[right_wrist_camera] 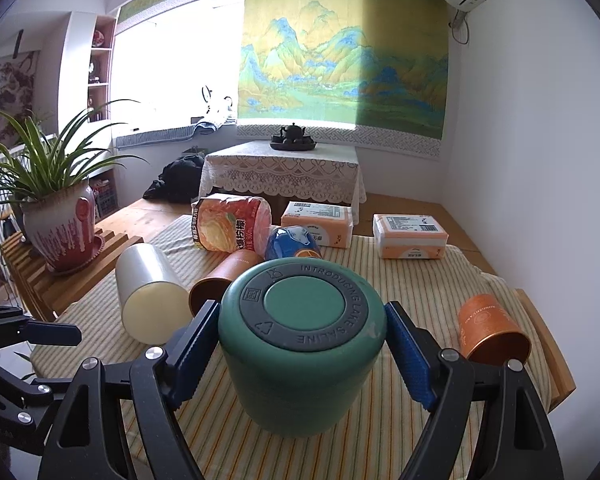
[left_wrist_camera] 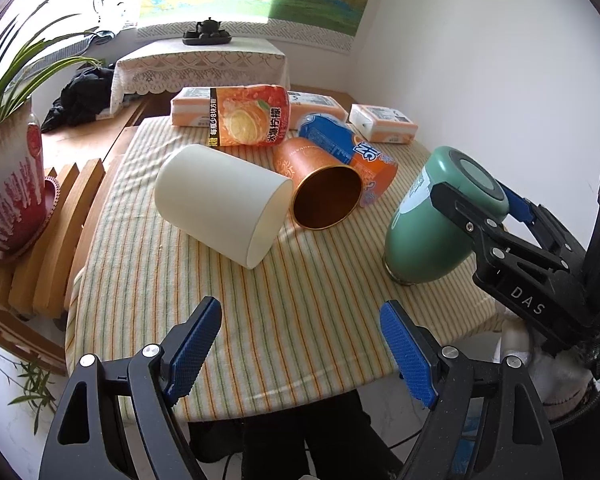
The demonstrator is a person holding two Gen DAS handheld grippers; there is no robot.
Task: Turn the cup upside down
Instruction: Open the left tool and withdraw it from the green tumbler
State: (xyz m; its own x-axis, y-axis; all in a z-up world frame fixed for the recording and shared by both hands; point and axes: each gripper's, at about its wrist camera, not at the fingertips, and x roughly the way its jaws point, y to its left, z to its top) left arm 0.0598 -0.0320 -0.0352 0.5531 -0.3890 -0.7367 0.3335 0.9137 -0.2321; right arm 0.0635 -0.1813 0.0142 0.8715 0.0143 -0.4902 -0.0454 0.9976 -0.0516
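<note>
A green cup (right_wrist_camera: 300, 344) stands mouth down on the striped cloth, its grey-ringed base up and slightly tilted. My right gripper (right_wrist_camera: 302, 354) is shut on its sides near the base; in the left wrist view the cup (left_wrist_camera: 432, 220) leans with the right gripper (left_wrist_camera: 474, 200) clamped on its top end. My left gripper (left_wrist_camera: 300, 344) is open and empty, hovering over the cloth's near edge, left of the green cup.
A white cup (left_wrist_camera: 224, 204) and an orange tin (left_wrist_camera: 320, 188) lie on their sides mid-table. A second orange tin (right_wrist_camera: 492, 332) lies at the right. Drink packs (left_wrist_camera: 248, 116), tissue packs (left_wrist_camera: 382, 122) sit at the back. A potted plant (left_wrist_camera: 8, 184) stands left.
</note>
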